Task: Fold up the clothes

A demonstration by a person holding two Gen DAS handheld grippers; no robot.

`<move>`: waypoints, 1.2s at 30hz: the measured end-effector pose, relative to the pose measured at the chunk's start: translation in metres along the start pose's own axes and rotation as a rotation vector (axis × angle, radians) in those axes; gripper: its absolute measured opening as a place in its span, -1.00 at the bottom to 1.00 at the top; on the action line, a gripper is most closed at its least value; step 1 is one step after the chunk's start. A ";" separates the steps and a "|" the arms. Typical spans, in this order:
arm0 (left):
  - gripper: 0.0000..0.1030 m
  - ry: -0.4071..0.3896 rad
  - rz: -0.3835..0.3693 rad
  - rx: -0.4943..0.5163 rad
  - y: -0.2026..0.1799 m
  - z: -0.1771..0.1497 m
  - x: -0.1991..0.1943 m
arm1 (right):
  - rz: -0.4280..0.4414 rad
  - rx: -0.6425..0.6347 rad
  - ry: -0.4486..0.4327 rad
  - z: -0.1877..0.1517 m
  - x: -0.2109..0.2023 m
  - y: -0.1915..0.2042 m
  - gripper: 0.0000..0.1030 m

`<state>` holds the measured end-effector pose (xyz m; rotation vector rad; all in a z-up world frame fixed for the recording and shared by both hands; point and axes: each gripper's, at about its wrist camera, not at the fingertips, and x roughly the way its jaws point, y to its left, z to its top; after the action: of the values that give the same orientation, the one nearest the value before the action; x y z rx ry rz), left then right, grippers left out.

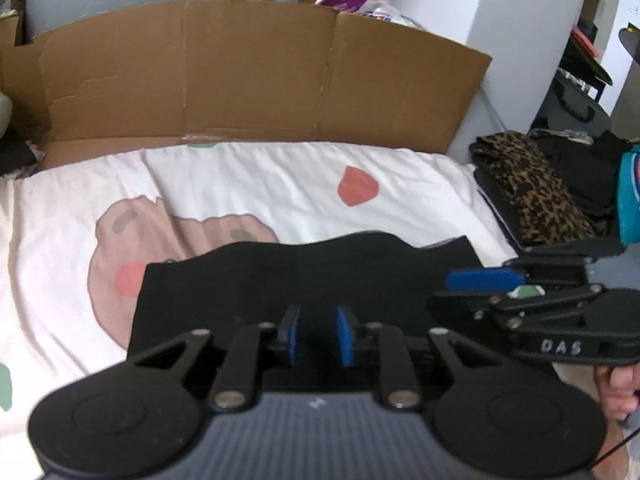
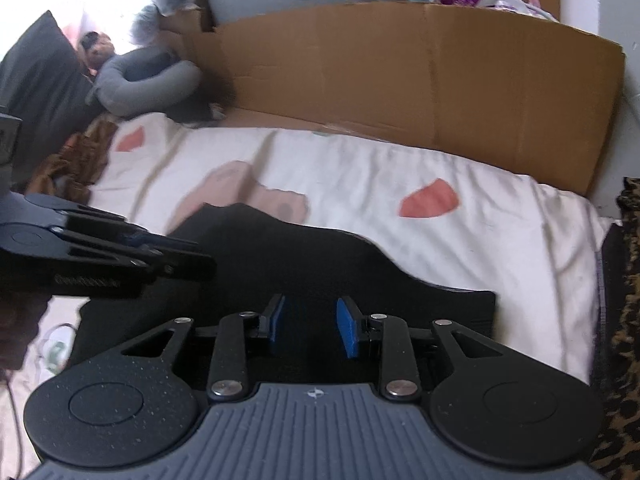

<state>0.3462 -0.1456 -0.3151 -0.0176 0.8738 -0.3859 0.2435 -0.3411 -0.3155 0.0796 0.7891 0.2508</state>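
A black garment [image 1: 304, 272] lies folded flat on the white bed sheet [image 1: 248, 184], its far edge wavy. My left gripper [image 1: 319, 334] hovers over the garment's near part. Its blue pads [image 1: 294, 336] stand apart and I see no cloth pinched between them. My right gripper [image 1: 452, 292] reaches in from the right over the garment's right end. In the right wrist view, the right gripper [image 2: 312, 326] is open above the same black garment [image 2: 300, 264], with nothing gripped. The left gripper [image 2: 192, 256] comes in from the left.
A brown cardboard sheet [image 1: 248, 80] stands along the far side of the bed. A folded stack topped by leopard-print cloth [image 1: 532, 192] sits at the right. A grey neck pillow [image 2: 148, 84] and dark cushions lie at the far left. A hand [image 1: 618, 384] holds the right gripper.
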 end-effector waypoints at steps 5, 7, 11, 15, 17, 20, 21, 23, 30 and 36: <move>-0.02 0.030 -0.017 -0.016 -0.003 -0.016 0.002 | -0.022 -0.044 0.049 -0.012 0.012 0.014 -0.32; -0.02 0.049 -0.007 0.009 -0.003 -0.023 0.008 | -0.032 -0.039 0.064 -0.018 0.019 0.011 -0.30; -0.01 0.075 0.004 0.024 0.005 -0.032 0.020 | -0.033 -0.040 0.074 -0.027 0.027 0.008 -0.30; 0.01 0.070 0.023 0.026 0.006 -0.032 0.016 | -0.025 -0.045 0.075 -0.029 0.028 0.006 -0.29; 0.00 0.058 0.049 0.010 0.006 -0.031 0.009 | -0.031 -0.025 0.075 -0.026 0.026 0.006 -0.29; 0.00 0.052 0.061 -0.018 0.009 -0.031 -0.002 | -0.044 -0.012 0.064 -0.024 0.016 0.010 -0.14; 0.00 0.047 0.058 -0.029 0.010 -0.031 -0.006 | -0.051 -0.028 0.056 -0.024 0.012 0.013 -0.04; 0.01 0.044 0.053 -0.039 0.010 -0.032 -0.012 | -0.058 -0.044 0.044 -0.026 0.004 0.018 0.09; 0.02 0.067 0.052 -0.017 -0.001 -0.044 -0.016 | -0.052 -0.035 0.059 -0.041 -0.009 0.021 0.10; 0.03 0.120 0.117 -0.022 0.015 -0.063 -0.011 | -0.054 -0.066 0.093 -0.064 -0.019 0.018 0.10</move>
<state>0.2973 -0.1191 -0.3496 0.0365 0.9926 -0.2694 0.1819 -0.3301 -0.3444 -0.0154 0.8732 0.2301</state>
